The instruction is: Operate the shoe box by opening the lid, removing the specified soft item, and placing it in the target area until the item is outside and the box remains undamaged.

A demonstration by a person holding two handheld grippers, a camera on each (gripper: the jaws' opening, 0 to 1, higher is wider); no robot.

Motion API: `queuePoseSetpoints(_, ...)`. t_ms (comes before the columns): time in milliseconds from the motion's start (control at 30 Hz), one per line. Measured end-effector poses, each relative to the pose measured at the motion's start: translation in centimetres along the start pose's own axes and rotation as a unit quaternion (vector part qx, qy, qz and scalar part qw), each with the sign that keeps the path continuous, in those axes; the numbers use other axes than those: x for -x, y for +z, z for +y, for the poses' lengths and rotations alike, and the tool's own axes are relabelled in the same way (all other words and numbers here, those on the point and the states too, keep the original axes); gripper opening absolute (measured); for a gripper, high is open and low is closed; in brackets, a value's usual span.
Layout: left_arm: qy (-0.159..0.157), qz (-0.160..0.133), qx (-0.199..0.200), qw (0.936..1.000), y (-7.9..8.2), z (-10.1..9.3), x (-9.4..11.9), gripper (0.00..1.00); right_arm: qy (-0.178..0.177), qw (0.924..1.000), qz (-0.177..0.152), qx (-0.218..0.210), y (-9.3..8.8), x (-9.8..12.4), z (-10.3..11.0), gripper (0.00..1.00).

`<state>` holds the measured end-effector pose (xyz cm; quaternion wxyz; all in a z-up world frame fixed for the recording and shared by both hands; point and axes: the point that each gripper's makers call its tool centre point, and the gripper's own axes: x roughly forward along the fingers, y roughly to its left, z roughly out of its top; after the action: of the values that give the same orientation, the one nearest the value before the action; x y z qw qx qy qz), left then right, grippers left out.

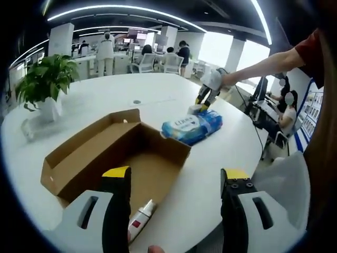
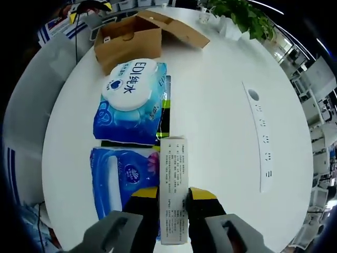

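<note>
Right claw clamped on slim white printed carton; blue wet-wipe packs at 11 o'clock. Left claw apart over open brown cardboard shoe box.

In the left gripper view, the left gripper, grey-bodied with black, yellow-tipped jaws, stands with its jaws spread wide apart and nothing between them. In the right gripper view, the right gripper, of the same grey and yellow-tipped make, has its jaws closed against the two sides of a narrow white printed carton. Across the left gripper view, the person's bare right forearm reaches out straight from a red sleeve, holding that right gripper with jaws pointing down.
</note>
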<state>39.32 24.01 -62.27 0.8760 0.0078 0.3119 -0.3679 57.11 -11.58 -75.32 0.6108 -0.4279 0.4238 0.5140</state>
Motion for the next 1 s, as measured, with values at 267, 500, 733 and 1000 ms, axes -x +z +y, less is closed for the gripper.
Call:
queuePoseSetpoints(267,0.002,0.002,0.001,1.0,-0.1,0.1,0.0,0.69,0.005,1.0,0.008,-0.001,-0.4,-0.2,0.4,0.16)
queuePoseSetpoints(500,0.004,0.003,0.003,1.0,-0.4,0.2,0.1,0.69,0.008,0.9999,0.013,0.004,-0.6,-0.1,0.6,0.16)
queuePoseSetpoints(733,0.005,0.004,0.004,1.0,-0.5,0.2,0.2,0.69,0.008,0.9998,0.015,-0.003,-0.8,-0.3,0.5,0.16)
queuePoseSetpoints(1000,0.006,0.001,0.003,1.0,-0.2,0.3,0.3,0.69,0.008,0.9998,0.02,-0.006,-0.9,-0.5,0.2,0.18)
